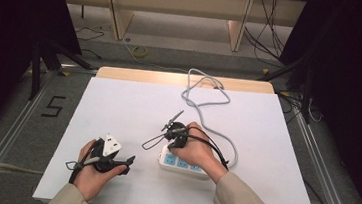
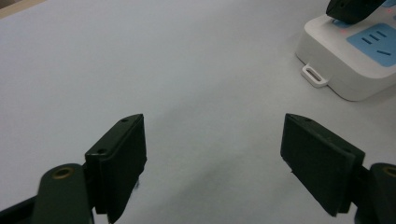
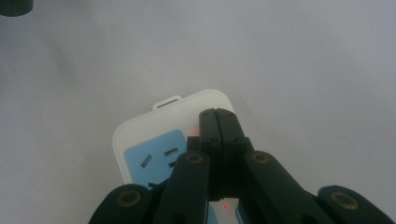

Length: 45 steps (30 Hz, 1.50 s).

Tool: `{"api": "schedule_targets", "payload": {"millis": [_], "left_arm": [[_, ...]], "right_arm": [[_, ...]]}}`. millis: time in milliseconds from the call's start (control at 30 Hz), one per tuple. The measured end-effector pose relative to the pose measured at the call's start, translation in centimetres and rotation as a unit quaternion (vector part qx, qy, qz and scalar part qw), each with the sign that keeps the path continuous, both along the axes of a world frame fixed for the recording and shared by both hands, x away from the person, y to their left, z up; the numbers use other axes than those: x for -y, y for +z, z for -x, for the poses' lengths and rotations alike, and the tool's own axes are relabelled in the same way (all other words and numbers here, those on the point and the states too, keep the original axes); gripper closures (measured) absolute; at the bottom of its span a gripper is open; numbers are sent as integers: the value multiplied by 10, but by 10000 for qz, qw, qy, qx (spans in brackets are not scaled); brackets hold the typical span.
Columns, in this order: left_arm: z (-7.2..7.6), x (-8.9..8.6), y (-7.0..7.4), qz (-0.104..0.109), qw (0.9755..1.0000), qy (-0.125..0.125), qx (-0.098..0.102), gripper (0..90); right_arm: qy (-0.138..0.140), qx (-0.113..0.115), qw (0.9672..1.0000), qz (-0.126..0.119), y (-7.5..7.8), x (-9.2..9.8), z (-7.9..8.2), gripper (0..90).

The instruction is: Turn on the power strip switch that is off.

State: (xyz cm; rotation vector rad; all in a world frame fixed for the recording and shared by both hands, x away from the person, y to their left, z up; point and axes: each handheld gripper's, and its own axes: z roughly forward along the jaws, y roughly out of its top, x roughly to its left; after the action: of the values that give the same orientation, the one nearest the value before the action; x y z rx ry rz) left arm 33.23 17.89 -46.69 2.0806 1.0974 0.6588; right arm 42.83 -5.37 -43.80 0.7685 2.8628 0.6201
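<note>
Overhead, my right gripper (image 1: 176,134) sits on the power strip's (image 1: 183,163) near-left end. Through my left gripper (image 2: 212,163), jaws gape empty, strip (image 2: 348,56) ahead-right. Through my right gripper (image 3: 217,126), jaws are pressed together, empty, over the strip (image 3: 154,135).

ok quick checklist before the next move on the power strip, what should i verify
1. Right gripper shut, its tips over the power strip near a red light: ok.
2. Tips actually pressing the strip's switch: cannot tell.
3. Left gripper open, nothing between its fingers: ok.
4. Left gripper apart from the strip, on the white table: ok.
5. Grey cable lies loose behind the strip, away from both grippers: ok.
</note>
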Motion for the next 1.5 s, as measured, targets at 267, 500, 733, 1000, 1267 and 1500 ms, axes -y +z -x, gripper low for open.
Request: {"api": "schedule_targets", "payload": {"millis": [267,500,733,1000,1267,1500], "left_arm": [[0,0,0,-6,10000,-8,2,226],[0,1,0,-9,10000,-17,1,227],[0,1,-1,-11,10000,-13,-2,227],[0,1,-1,4,10000,0,0,227],[0,0,-1,15,10000,11,-11,228],[0,0,-1,13,10000,15,1,228]], "right_arm": [[22,107,9996,-253,9,4,2,900],[-31,128,9996,-232,12,10,2,900],[5,158,9995,-274,13,12,2,900],[-29,180,9994,-279,15,20,4,900],[-112,183,9993,-302,15,30,6,900],[-205,180,9990,-355,16,40,8,900]]}}
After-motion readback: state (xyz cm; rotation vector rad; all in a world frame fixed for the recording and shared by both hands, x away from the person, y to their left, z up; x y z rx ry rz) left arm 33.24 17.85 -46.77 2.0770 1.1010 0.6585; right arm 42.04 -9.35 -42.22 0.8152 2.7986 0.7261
